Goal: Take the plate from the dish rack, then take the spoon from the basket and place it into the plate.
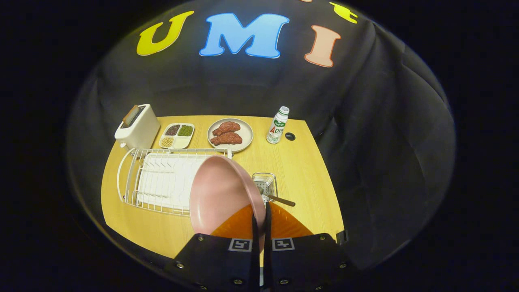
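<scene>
My gripper [261, 217] is shut on the rim of a pink plate [221, 194], which stands nearly on edge above the table with its hollow side turned left. Beyond it lies the white wire dish rack [158, 178] with a white drainer tray inside. Just past my fingers on the right stands a small wire basket [265, 184]. A spoon [279, 198] lies in that basket, its dark handle sticking out over the rim to the right. The plate hides the rack's right end and part of the basket.
Along the far edge of the wooden table [304, 178] stand a white toaster [138, 127], a divided dish of grains [177, 136], a grey plate with two pieces of meat [230, 134] and a small bottle [277, 125]. A dark hole [290, 136] is beside the bottle.
</scene>
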A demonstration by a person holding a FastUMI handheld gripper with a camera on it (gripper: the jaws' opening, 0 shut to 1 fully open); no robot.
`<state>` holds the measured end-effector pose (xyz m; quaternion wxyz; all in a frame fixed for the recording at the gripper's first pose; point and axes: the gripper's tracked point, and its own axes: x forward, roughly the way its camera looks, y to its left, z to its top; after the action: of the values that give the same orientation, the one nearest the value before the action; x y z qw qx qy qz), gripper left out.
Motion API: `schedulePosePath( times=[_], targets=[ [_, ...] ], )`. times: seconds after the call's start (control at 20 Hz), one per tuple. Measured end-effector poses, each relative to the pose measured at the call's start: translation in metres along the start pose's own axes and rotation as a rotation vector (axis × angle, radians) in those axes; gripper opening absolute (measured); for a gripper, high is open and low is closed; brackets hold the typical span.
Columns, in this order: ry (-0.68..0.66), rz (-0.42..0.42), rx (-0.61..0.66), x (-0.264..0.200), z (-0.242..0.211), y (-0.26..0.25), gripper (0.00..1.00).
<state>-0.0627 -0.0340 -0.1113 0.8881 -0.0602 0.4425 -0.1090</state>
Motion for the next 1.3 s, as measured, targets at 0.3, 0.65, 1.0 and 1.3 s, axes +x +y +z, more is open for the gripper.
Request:
schedulePosePath(
  times=[0.3, 0.65, 1.0, 1.3],
  targets=[
    [0.049, 0.029, -0.045, 0.006, -0.068, -0.019, 0.04],
    [0.138, 0.132, -0.038, 0.032, -0.128, -0.009, 0.04],
    [0.178, 0.247, -0.017, 0.070, -0.148, 0.021, 0.04],
    [0.244, 0.387, 0.054, 0.100, -0.171, 0.055, 0.04]
  ],
)
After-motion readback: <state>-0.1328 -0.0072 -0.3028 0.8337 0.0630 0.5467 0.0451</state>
